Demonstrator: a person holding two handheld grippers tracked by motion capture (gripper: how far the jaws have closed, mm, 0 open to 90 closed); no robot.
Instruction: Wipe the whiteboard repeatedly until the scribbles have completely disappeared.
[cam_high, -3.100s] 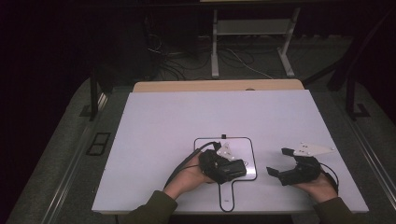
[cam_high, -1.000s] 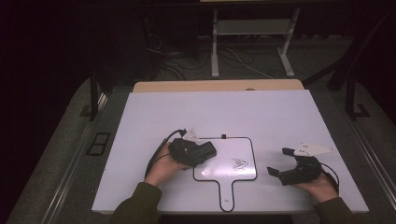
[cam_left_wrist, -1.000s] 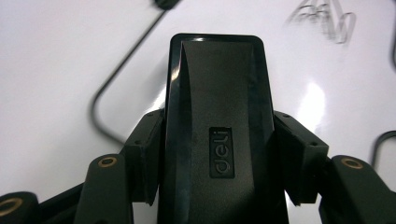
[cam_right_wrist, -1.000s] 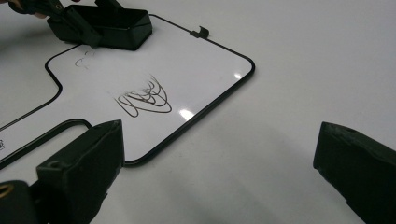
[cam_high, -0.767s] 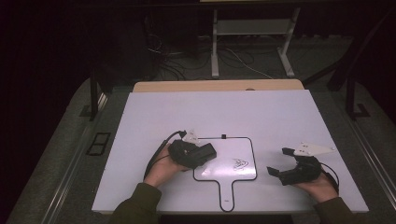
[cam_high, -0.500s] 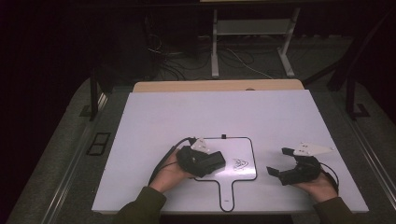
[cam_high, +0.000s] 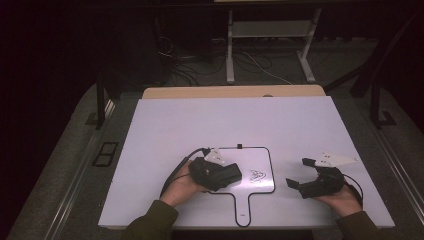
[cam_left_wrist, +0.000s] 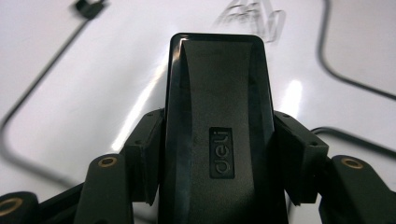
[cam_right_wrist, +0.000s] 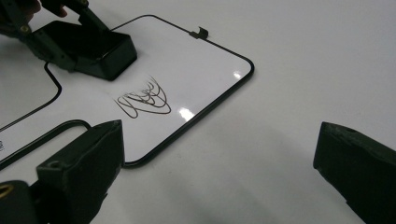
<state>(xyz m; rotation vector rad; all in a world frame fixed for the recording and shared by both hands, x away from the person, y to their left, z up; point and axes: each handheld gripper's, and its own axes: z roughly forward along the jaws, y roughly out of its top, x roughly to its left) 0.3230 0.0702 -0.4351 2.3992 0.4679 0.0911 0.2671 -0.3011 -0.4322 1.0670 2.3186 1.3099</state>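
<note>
Since a second earlier, the left gripper (cam_high: 235, 175) had been carried rightward across the small whiteboard (cam_high: 260, 155) toward the scribble (cam_high: 256, 175). A black eraser (cam_left_wrist: 217, 126) was clamped between its jaws, held low over the board just beside the scribble. The right gripper (cam_high: 300, 172) was seen unmoved at the right of the white counter (cam_high: 165, 125), jaws spread wide with nothing between them.

I see a white table (cam_high: 165, 125) under my work, with a tan board (cam_high: 232, 92) along its far edge. Beyond it, on the dark floor, lie loose cables (cam_high: 250, 62) around a grey stand (cam_high: 270, 30).
</note>
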